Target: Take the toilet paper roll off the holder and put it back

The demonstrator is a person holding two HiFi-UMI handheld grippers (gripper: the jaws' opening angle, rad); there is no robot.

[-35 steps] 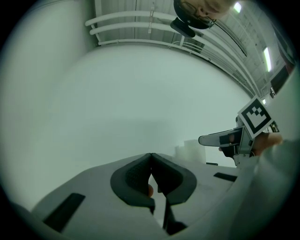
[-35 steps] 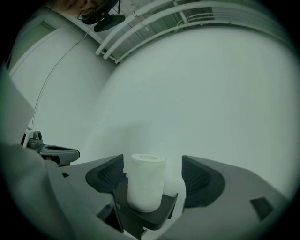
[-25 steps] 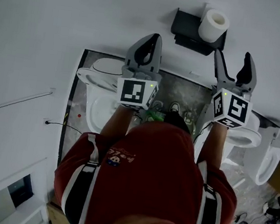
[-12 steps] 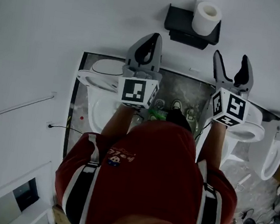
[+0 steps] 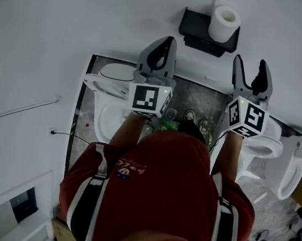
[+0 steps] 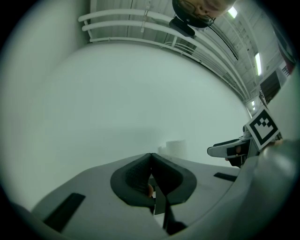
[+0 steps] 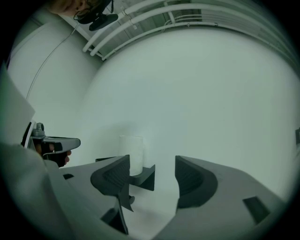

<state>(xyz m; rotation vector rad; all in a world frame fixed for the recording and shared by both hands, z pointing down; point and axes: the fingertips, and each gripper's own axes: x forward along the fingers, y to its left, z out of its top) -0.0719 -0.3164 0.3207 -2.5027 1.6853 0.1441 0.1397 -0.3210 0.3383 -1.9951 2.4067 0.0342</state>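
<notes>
L gripper (image 5: pixel 166 40): jaws together, empty. R gripper (image 5: pixel 251 63): jaws apart, closing, nothing btwn. Toilet paper roll (image 5: pixel 225 23) upright on holder (image 5: pixel 195 24), ahead of R jaws, not touching.

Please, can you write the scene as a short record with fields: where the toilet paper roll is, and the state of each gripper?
roll: toilet paper roll stands upright on the black holder
holder: fixed on the white wall
left gripper: left gripper shut, empty, apart from the holder
right gripper: right gripper jaws apart and closing, nothing between them, not touching the roll
task stage: roll not yet taken off
</notes>
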